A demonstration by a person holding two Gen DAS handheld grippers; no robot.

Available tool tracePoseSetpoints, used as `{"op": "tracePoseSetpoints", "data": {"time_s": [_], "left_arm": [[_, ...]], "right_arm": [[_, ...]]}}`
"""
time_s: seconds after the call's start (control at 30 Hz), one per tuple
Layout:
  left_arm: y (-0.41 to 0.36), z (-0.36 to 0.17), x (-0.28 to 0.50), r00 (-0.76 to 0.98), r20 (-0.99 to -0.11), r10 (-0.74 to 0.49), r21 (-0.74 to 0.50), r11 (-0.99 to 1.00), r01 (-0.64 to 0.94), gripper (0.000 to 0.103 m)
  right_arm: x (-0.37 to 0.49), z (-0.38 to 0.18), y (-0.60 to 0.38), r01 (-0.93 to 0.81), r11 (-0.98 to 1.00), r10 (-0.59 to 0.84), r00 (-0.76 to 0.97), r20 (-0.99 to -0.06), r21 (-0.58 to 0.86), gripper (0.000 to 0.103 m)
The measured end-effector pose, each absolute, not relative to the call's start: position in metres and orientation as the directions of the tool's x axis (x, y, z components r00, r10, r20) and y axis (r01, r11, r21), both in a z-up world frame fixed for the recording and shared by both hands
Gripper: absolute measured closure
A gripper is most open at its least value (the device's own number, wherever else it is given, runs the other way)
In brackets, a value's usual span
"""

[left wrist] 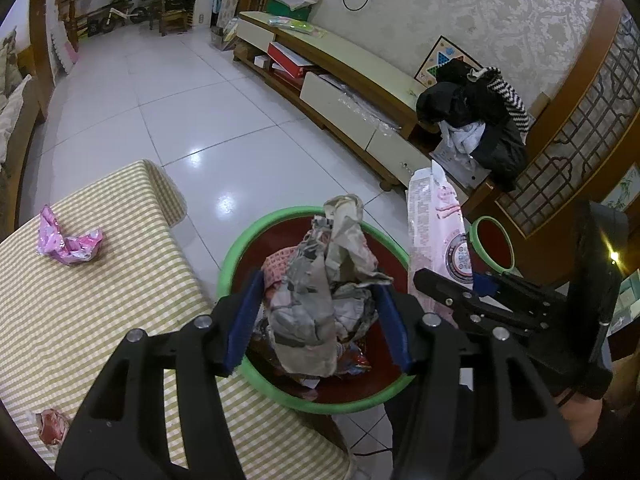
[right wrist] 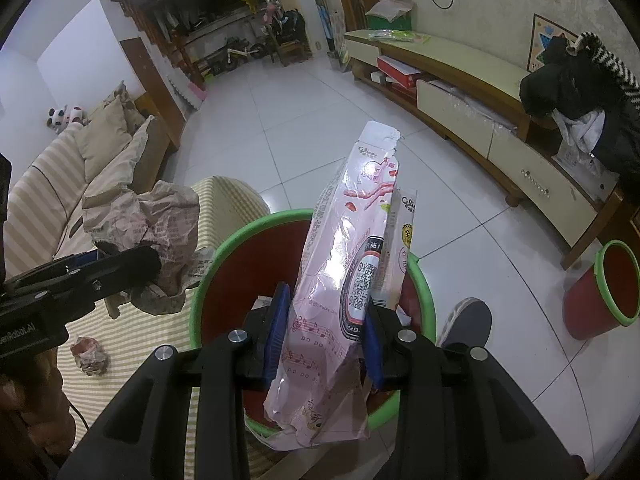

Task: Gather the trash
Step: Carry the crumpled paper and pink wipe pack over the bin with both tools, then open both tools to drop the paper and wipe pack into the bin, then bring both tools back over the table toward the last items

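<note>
Both tools are over the big green-rimmed bin (left wrist: 240, 248) at the worktop's (left wrist: 100, 312) edge: the left tool (left wrist: 316, 320) stands partly open around a crumpled newspaper wad (left wrist: 320, 280) above the bin's mouth, though whether the pads bite I cannot tell; the right tool (right wrist: 324, 344), narrow, clamps a tall pink snack wrapper (right wrist: 340, 264) upright over the same bin. On the worktop, a crumpled pink wrapper (left wrist: 70, 240) at far left, a small reddish wad (left wrist: 50, 430) near. A smaller bin (right wrist: 612, 292) stands on the floor, right
</note>
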State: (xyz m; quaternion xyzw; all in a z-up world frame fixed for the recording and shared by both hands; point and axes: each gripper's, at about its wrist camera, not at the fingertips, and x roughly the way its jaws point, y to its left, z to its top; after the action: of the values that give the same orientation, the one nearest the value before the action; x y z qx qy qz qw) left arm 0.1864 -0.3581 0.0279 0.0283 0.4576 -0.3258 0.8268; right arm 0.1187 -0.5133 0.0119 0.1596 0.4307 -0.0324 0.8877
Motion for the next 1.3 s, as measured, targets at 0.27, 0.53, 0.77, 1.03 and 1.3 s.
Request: {"op": "tracePoseSetpoints", "data": {"time_s": [0.27,0.53,0.77,1.03,1.3], "left_arm": [[-0.352,0.03,0.19,0.398,-0.765,-0.506,-0.253,0.805,0.537,0.017],[-0.332,0.035,0.198,0.433,-0.754,-0.494,-0.265,0.832,0.488,0.009],[-0.307,0.043,0.2,0.464,-0.748,-0.474,-0.263,0.854,0.448,0.008],[-0.264,0.054,0.194,0.51,-0.74,-0.438,-0.247,0.883,0.399,0.006],[-0.202,0.062,0.179,0.555,-0.74,-0.379,-0.229,0.919,0.321,0.005]], "right_arm": [[0.119,0.01,-0.509,0.192,0.949,0.081,0.622,-0.779,0.252,0.07],[0.124,0.012,-0.498,0.17,0.959,0.071,0.628,-0.775,0.225,0.045],[0.125,0.021,-0.489,0.153,0.961,0.078,0.649,-0.757,0.23,0.025],[0.127,0.035,-0.466,0.131,0.969,0.069,0.667,-0.742,0.208,0.007],[0.129,0.046,-0.418,0.049,0.979,0.112,0.676,-0.728,0.196,0.007]]}}
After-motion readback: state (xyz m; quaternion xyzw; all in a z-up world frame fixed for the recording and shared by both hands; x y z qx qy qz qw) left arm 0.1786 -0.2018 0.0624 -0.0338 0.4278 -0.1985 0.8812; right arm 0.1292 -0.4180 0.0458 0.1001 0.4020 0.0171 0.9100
